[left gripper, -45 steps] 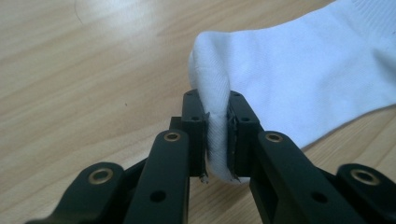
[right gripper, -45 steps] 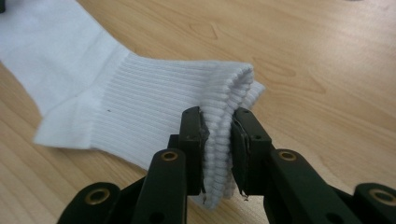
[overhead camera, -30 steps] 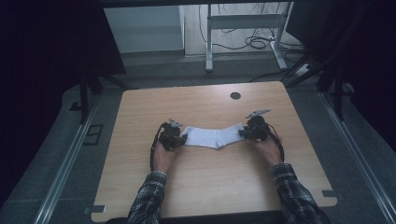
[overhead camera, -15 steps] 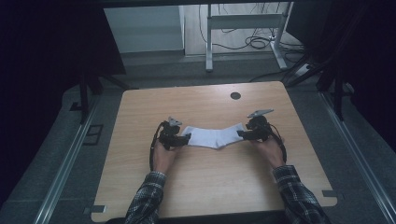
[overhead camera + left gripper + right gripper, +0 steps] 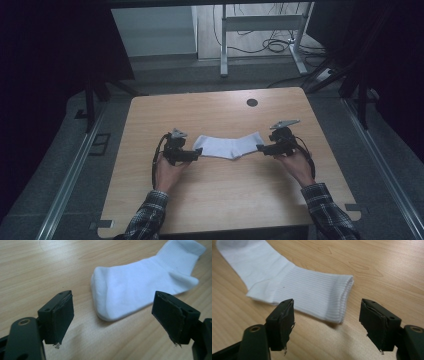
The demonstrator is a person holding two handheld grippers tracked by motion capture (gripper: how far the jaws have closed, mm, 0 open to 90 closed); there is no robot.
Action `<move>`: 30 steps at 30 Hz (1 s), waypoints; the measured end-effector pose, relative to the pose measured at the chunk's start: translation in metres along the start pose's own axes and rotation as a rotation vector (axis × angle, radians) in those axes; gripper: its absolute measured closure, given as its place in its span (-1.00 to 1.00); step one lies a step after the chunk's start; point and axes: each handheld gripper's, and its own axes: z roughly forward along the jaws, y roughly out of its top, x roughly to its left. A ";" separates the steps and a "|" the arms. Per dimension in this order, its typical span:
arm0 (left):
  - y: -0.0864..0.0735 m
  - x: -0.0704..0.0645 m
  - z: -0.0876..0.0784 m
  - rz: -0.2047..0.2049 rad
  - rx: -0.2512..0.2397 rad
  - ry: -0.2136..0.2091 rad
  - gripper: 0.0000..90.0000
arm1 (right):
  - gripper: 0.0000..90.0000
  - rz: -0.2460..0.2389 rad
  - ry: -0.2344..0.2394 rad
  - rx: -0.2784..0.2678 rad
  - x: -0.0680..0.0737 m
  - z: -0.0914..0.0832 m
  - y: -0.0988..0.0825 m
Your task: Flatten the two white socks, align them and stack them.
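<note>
White sock (image 5: pixel 228 146), laid flat mid-table (image 5: pixel 150 120) after stretching; left gripper (image 5: pixel 197 154) and right gripper (image 5: pixel 261 148) jaws just opened, nothing held.

Counter (image 5: pixel 220 200) mostly bare wood: open room front, back & both sides for a hand to pass. Only obstacle mid-counter is the flat white sock (image 5: pixel 229 146), low, easy to cross over. Left claw (image 5: pixel 197 155) just off its toe end, right claw (image 5: pixel 261 148) just off its cuff; jaws have just been opening, nothing btwn them. Small dark hole (image 5: pixel 252 102) near far edge, well apart.
</note>
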 end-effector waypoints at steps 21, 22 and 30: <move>-0.049 -0.022 -0.047 0.049 -0.002 -0.046 -0.69 | -0.68 -0.065 0.055 -0.038 0.022 -0.048 -0.033; -0.051 -0.023 -0.048 0.057 0.004 -0.043 -0.69 | -0.69 -0.067 0.056 -0.037 0.022 -0.048 -0.036; -0.070 -0.031 -0.051 0.084 0.044 -0.028 -0.70 | -0.72 -0.065 0.056 -0.012 0.020 -0.049 -0.057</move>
